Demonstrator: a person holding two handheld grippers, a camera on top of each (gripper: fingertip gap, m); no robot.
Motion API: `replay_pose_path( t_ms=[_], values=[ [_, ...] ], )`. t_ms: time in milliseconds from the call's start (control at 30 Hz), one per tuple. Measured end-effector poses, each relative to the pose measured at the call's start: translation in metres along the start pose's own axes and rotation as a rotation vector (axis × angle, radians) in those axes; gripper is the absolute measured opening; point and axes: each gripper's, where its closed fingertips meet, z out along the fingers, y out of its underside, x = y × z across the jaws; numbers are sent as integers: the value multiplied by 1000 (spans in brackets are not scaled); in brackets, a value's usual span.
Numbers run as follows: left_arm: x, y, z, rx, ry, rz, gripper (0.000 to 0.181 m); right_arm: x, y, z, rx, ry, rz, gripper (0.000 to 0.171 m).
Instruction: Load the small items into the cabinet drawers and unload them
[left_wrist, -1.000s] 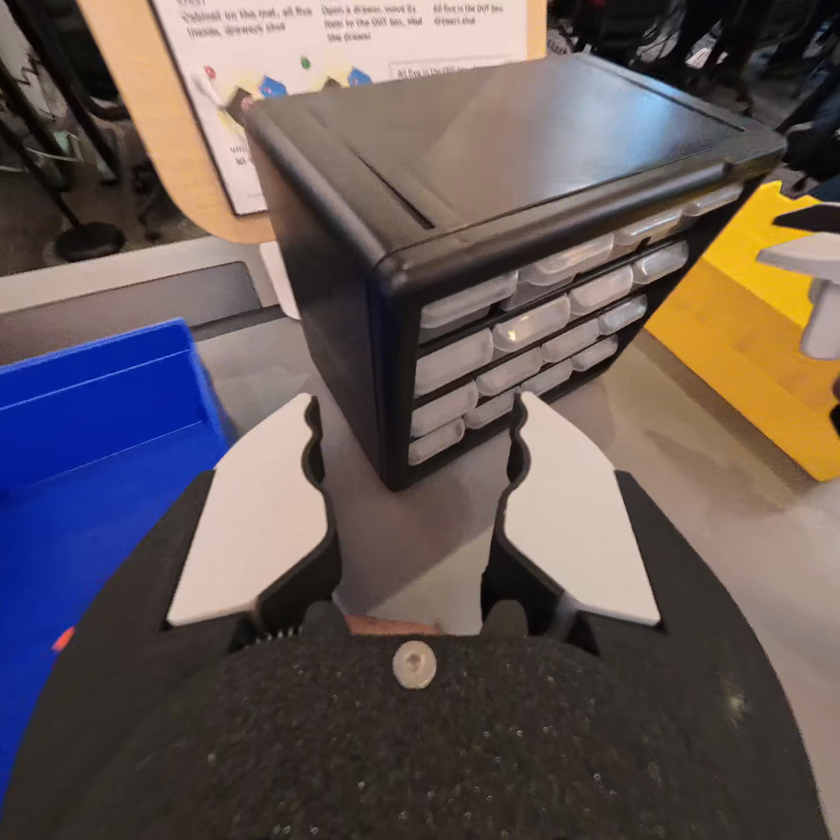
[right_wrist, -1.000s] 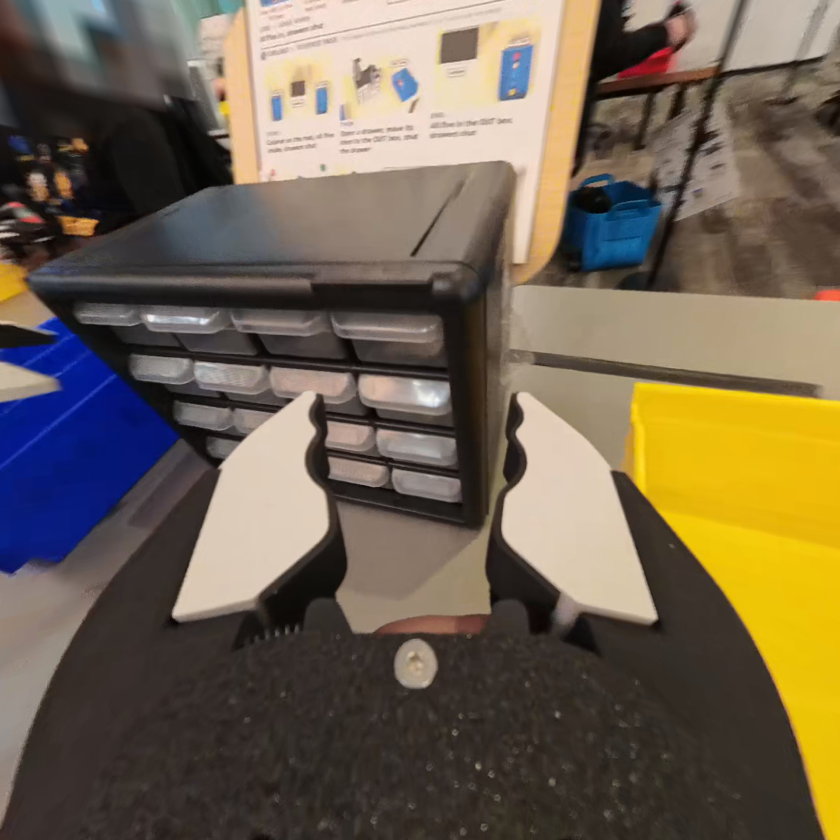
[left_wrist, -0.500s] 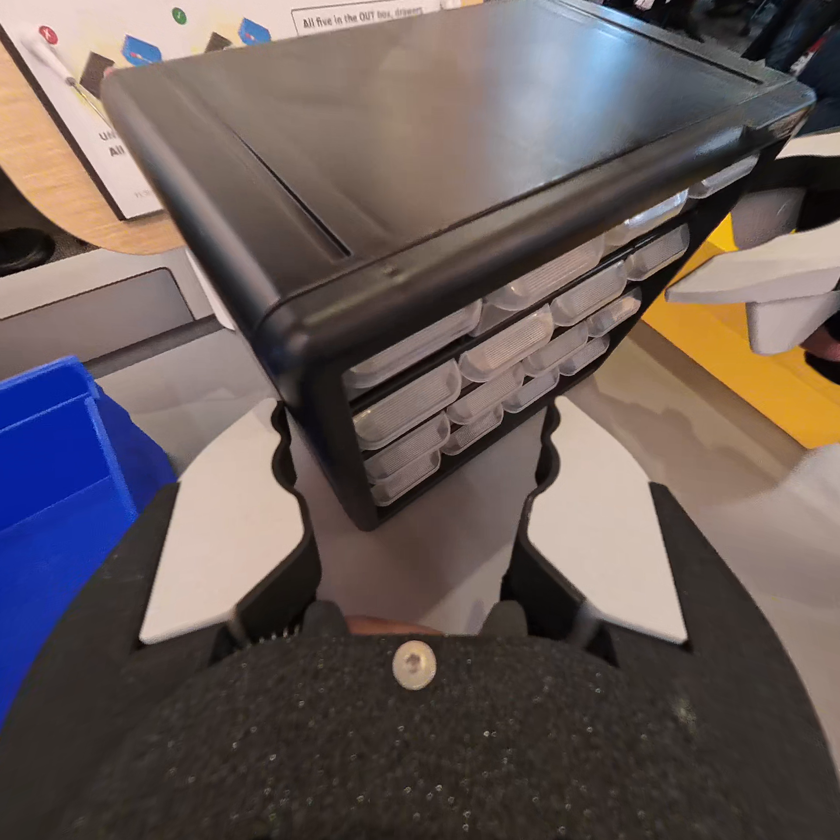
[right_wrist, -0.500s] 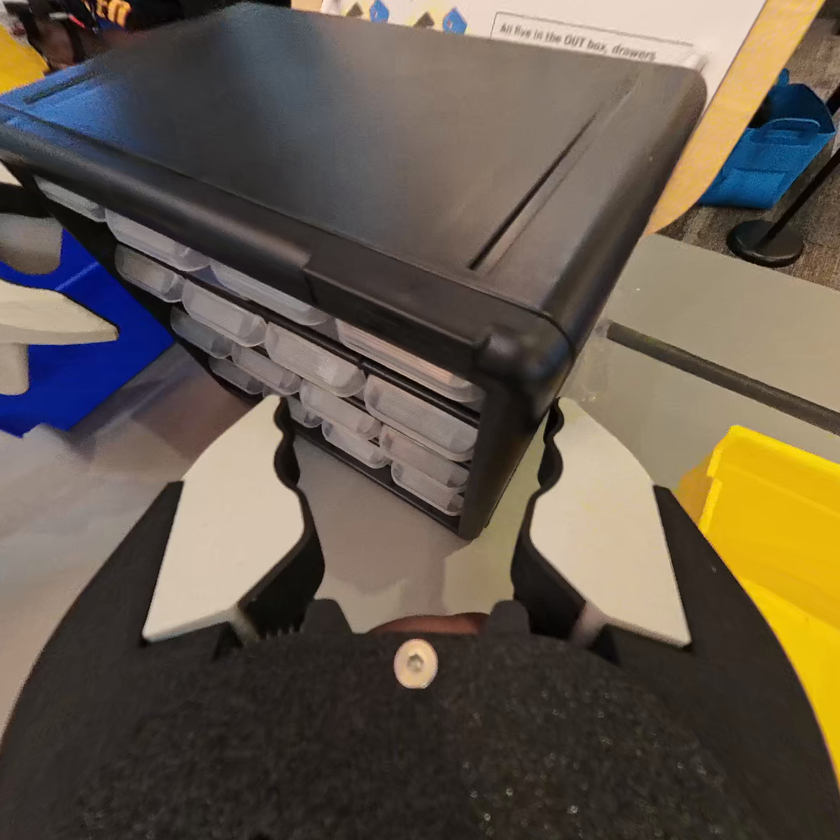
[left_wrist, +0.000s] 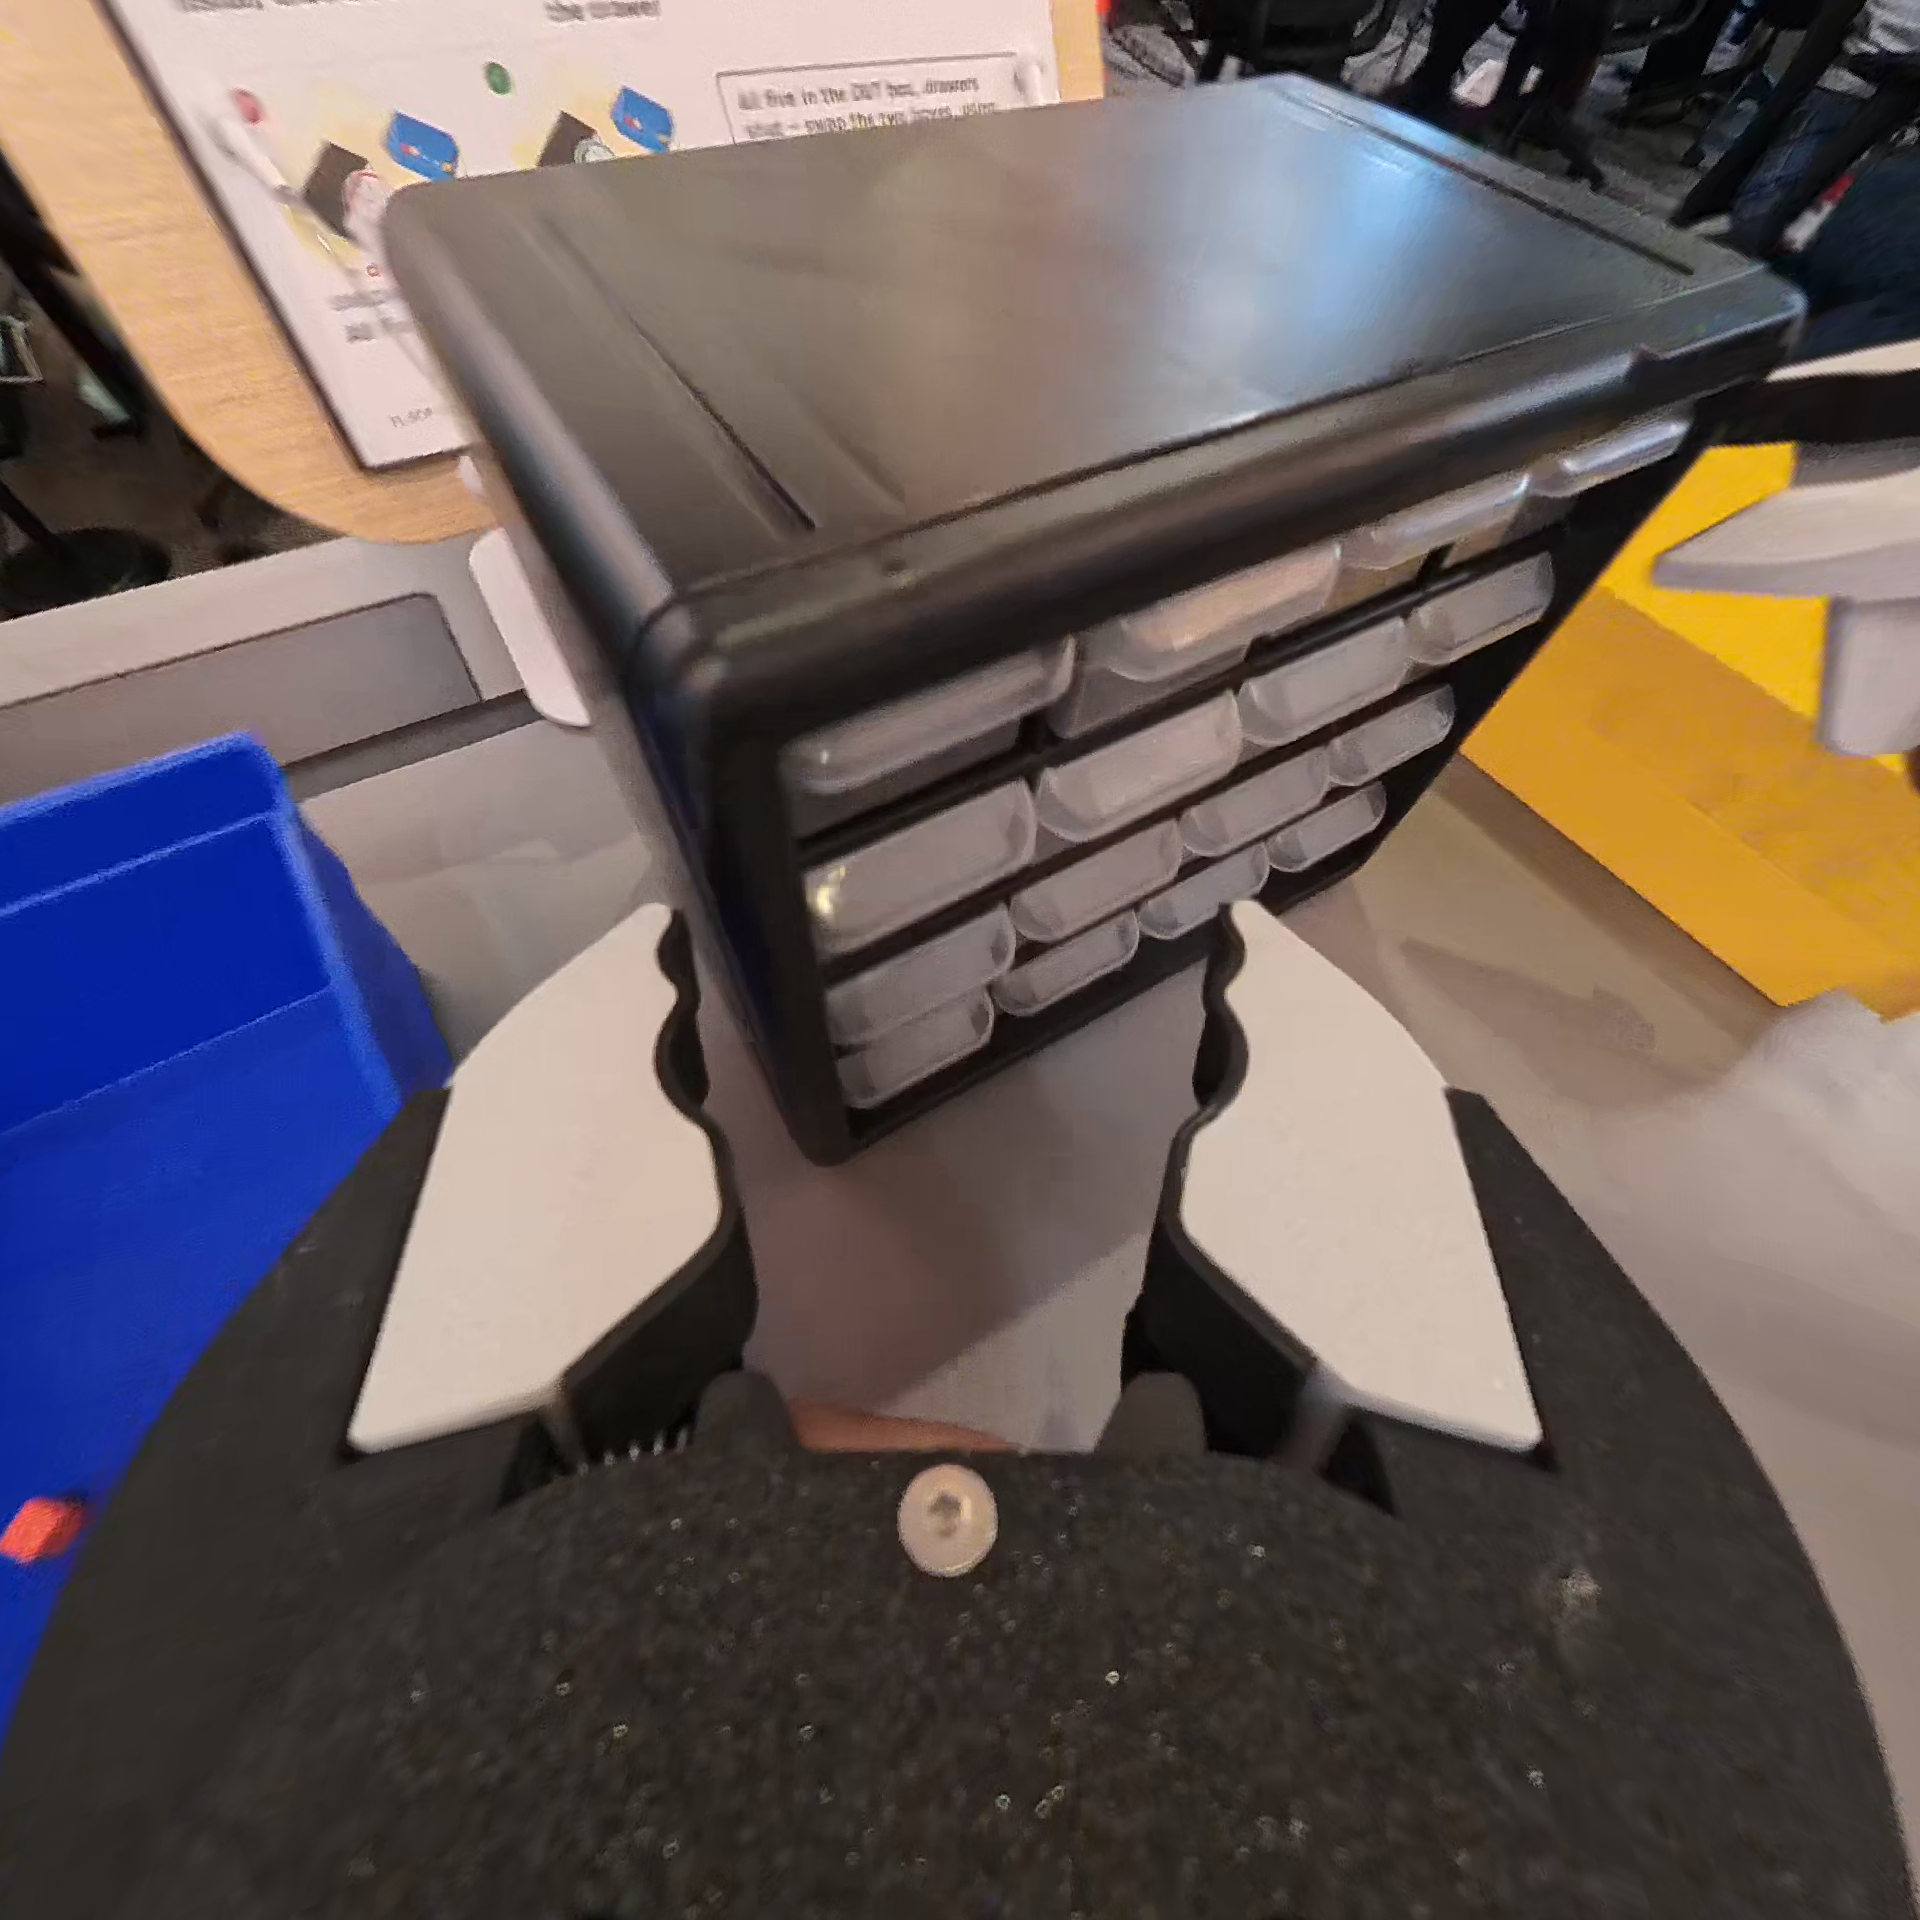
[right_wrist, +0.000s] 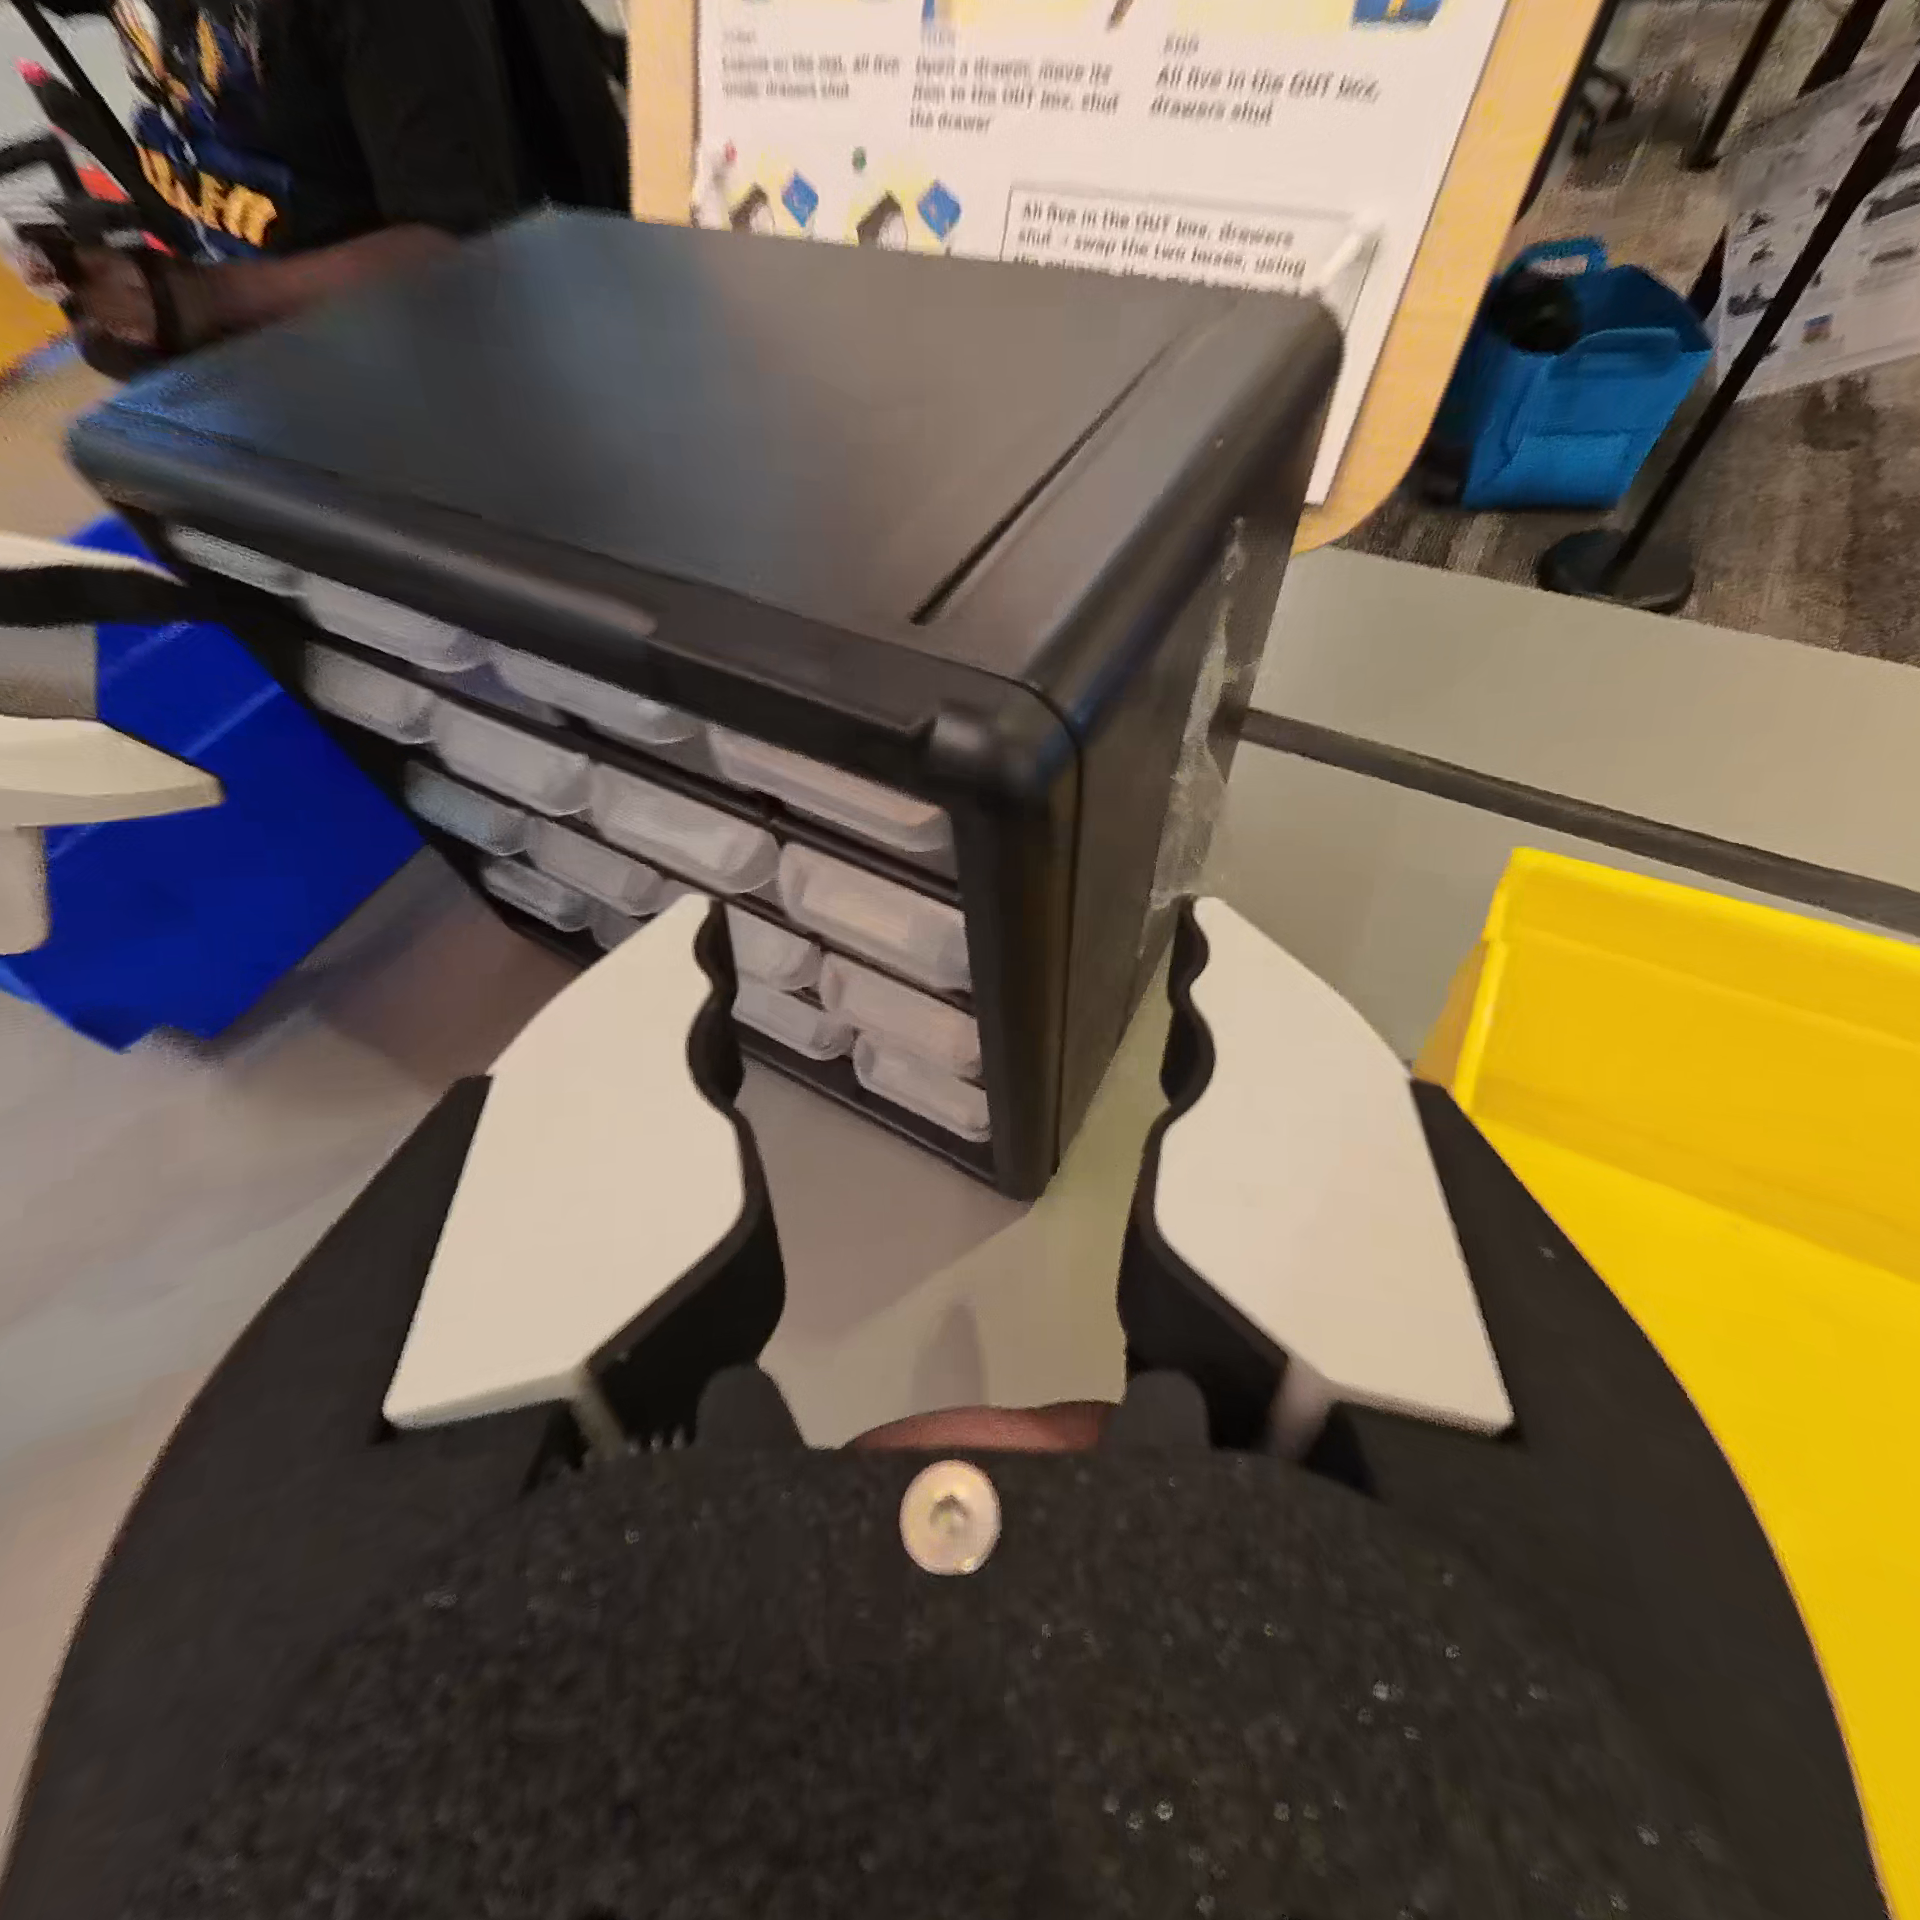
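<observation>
You are holding the left gripper (left_wrist: 948, 940) with its jaws spread wide and empty, facing the lower left front corner of the black cabinet (left_wrist: 1039, 343), which is standing on the grey table (left_wrist: 1558, 1060) between the two bins. Your right gripper (right_wrist: 943, 914) is likewise gaping and pinching nothing, aimed at the cabinet's lower right corner. The clear drawers (left_wrist: 925, 862) are all sitting pushed in, and their fronts are blurring so much that you cannot make out any contents. The blue bin (left_wrist: 177, 987) is lying to the left, cut off by the frame edge, with a small red item (left_wrist: 40, 1527) showing inside it, half hidden behind the gripper body. The yellow bin (right_wrist: 1704, 1049) is sitting to the right, also cropped. A board with a printed sheet (right_wrist: 1049, 114) is standing behind the cabinet, partly covered by it.
</observation>
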Motion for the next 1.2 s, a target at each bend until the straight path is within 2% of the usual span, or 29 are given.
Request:
replay_pose_path(
  t_ms=[67,133,300,367,433,533,633,733,900,1200],
  values=[
    [6,8,-23,50,-18,-57,92,-3,4,-26,36,18,-14,75],
    [23,25,-47,118,3,-129,82,-5,19,-55,77,53,-40,67],
    [45,100,-102,117,-126,-115,77,-13,63,-131,217,148,25,62],
    [53,131,-122,103,-144,-186,79,-8,83,-159,278,199,115,59],
    [55,157,-143,135,-168,-251,75,-9,111,-171,316,177,186,52],
    [43,168,-163,149,-214,-244,73,-18,146,-169,272,122,137,48],
    [23,162,-164,177,-257,-191,71,-34,137,-160,309,61,53,50],
    [10,170,-156,129,-310,-163,71,-50,149,-144,221,22,-33,54],
    [18,165,-146,141,-266,-173,70,-68,154,-134,189,14,-169,52],
    [27,166,-139,106,-312,-32,71,-86,160,-121,143,-46,-161,53]
  ],
)
